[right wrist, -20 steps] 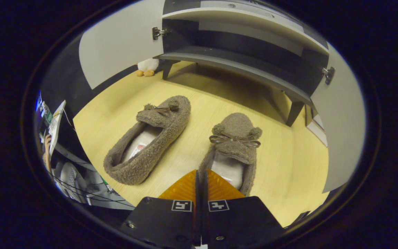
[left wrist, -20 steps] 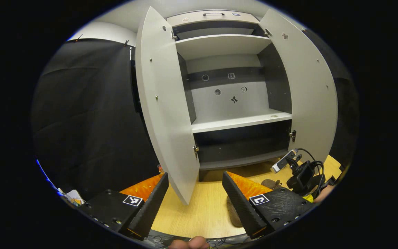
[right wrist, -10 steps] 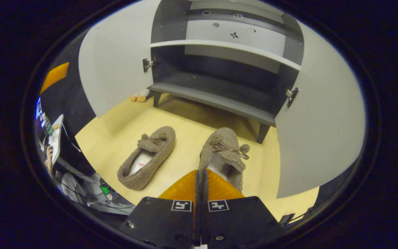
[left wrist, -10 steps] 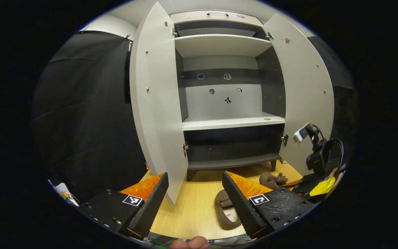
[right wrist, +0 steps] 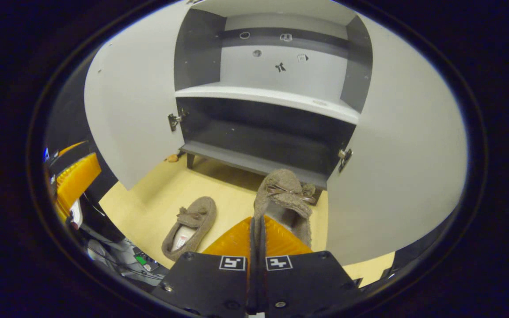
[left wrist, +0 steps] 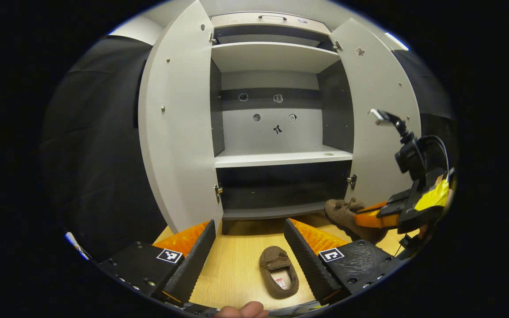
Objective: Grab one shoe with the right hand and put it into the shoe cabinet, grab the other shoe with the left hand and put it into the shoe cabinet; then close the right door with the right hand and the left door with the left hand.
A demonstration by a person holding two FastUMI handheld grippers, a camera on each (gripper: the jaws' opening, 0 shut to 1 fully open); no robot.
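Note:
Two fuzzy brown slippers. One slipper (right wrist: 286, 194) hangs off the floor in front of the cabinet's bottom shelf (right wrist: 245, 161), with my right gripper (right wrist: 256, 223) shut on the wall of its heel. The same slipper (left wrist: 345, 216) and the right gripper (left wrist: 380, 214) appear at the right of the left gripper view. The other slipper (left wrist: 277, 274) lies on the wooden floor, toe toward the cabinet. My left gripper (left wrist: 250, 232) hovers open above it, apart from it. The left door (left wrist: 175, 132) and the right door (left wrist: 378, 110) stand wide open.
The grey cabinet has a white middle shelf (left wrist: 281, 157) and a top shelf (left wrist: 272, 55), both bare. A small plush toy (right wrist: 172, 157) lies by the cabinet's left leg. Cables and clutter (right wrist: 142, 260) sit at the floor's near edge. Black cloth walls flank the cabinet.
My right gripper has lifted its slipper off the floor and carried it toward the bottom shelf. The left gripper drew back and left, bringing the floor slipper between its fingers in view.

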